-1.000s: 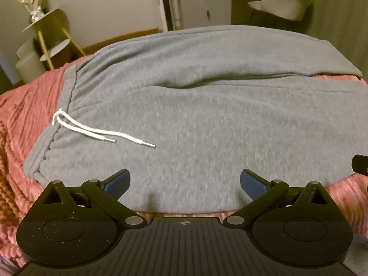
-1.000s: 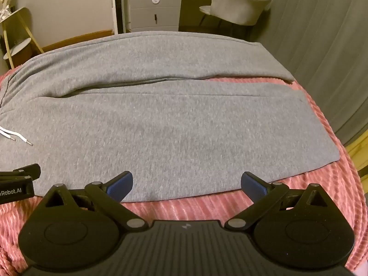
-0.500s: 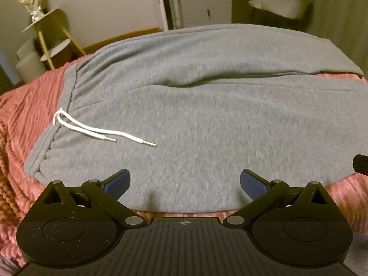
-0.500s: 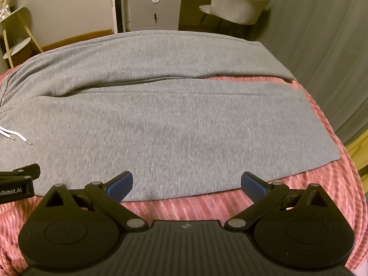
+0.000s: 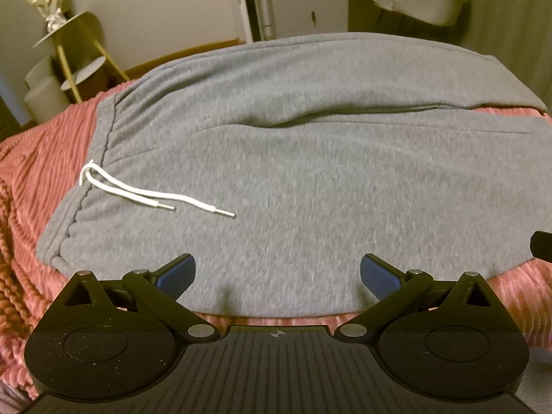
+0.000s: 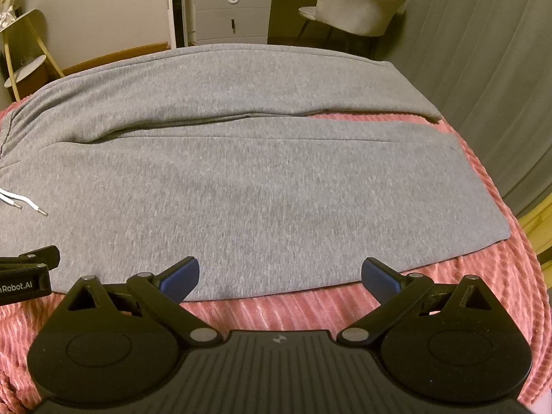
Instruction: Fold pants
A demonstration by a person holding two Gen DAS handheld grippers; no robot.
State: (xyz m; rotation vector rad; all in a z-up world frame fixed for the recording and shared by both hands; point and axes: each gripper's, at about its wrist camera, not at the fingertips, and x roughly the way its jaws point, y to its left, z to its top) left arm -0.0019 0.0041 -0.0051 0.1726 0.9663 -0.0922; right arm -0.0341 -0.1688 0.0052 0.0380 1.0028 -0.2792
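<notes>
Grey sweatpants [image 5: 310, 172] lie spread flat on a pink ribbed bedspread [image 5: 41, 158], waistband to the left, both legs running right. A white drawstring [image 5: 148, 193] lies on the front near the waistband. My left gripper [image 5: 277, 274] is open, hovering over the near edge of the pants by the waist end. My right gripper [image 6: 279, 276] is open over the near edge of the near leg [image 6: 276, 200]. The far leg [image 6: 224, 82] lies behind it. The left gripper's side [image 6: 27, 272] shows at the right wrist view's left edge.
A grey nightstand [image 6: 233, 13] and a pale upholstered chair [image 6: 358, 7] stand beyond the bed. A gold tiered stand [image 5: 72, 55] is at the far left. Grey curtains [image 6: 483, 51] hang on the right. The bedspread [image 6: 500, 276] drops off at the right.
Both grippers stay open and almost still; the views shift only slightly. The pants have not moved.
</notes>
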